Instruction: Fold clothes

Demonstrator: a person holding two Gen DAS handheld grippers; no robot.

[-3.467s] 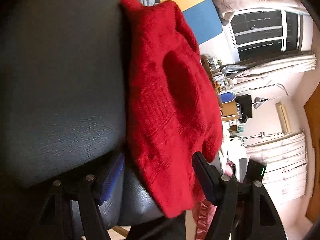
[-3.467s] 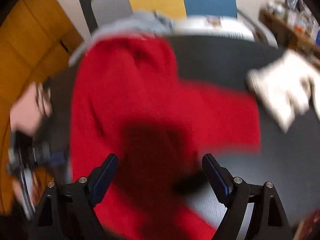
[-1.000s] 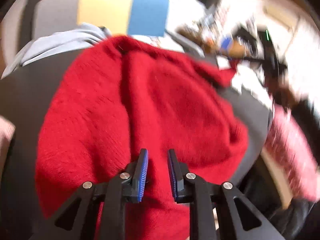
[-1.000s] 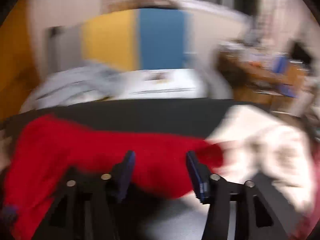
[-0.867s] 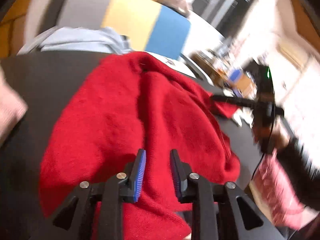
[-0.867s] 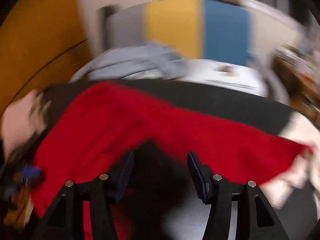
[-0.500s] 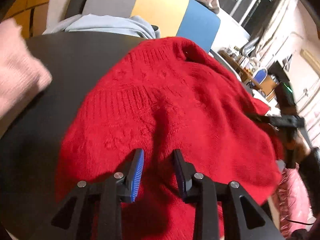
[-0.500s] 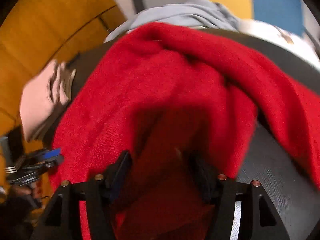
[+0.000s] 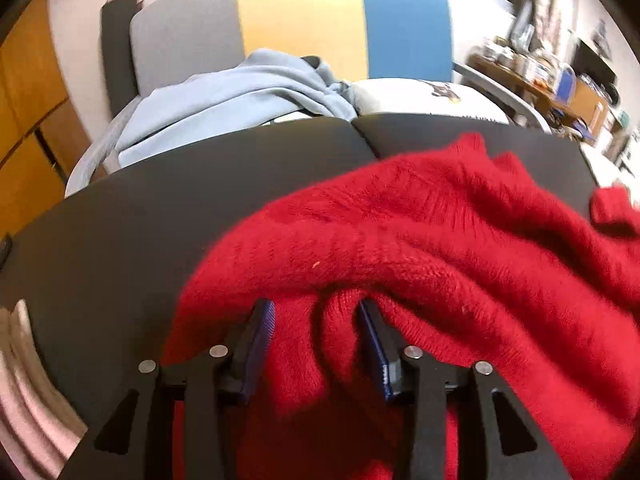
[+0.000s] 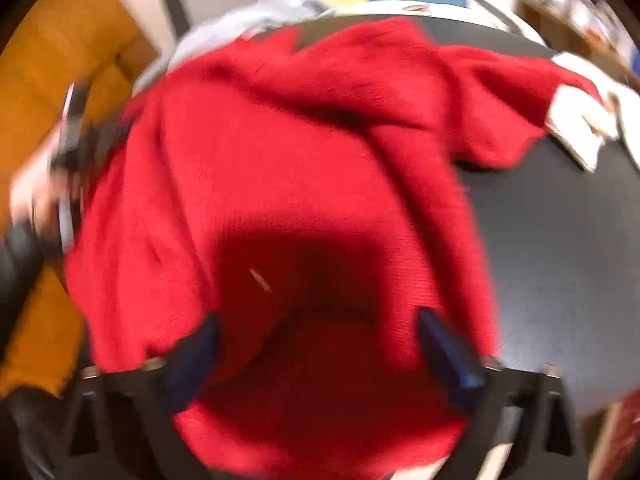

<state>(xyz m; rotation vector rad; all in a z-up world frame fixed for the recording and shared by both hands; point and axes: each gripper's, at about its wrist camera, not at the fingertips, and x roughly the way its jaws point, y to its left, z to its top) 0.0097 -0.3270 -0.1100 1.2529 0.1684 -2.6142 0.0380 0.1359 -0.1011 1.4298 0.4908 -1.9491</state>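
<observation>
The left tongs (image 9: 316, 320) stand partly parted, with a bunched ridge of the red sweater (image 9: 420, 240) between the 2 blue pads; the left pad seems clear of the knit and the right pad lies against it, so I cannot tell whether they grip it or merely straddle it. The right tongs (image 10: 316, 344) are spread wide, released, their 2 pads low over the near part of the sweater (image 10: 280, 160) with nothing pinched between them; that view is smeared by motion.

The sweater lies rumpled across the near and right half of the dark desk (image 9: 140, 208), one sleeve trailing to the far right beside a pale cloth (image 10: 584, 120). Beyond the far edge a light blue garment (image 9: 240, 92) is heaped on a seat with grey, yellow and blue panels (image 9: 300, 16).

The risk, as I judge it: the knit is thick and bunched, so closing on a fat ridge may catch several layers and drag the whole body instead of 1 edge, leaving a crooked fold. Its near hem appears to hang past the desk's edge, and a loose hold could let the weight slide it off.
</observation>
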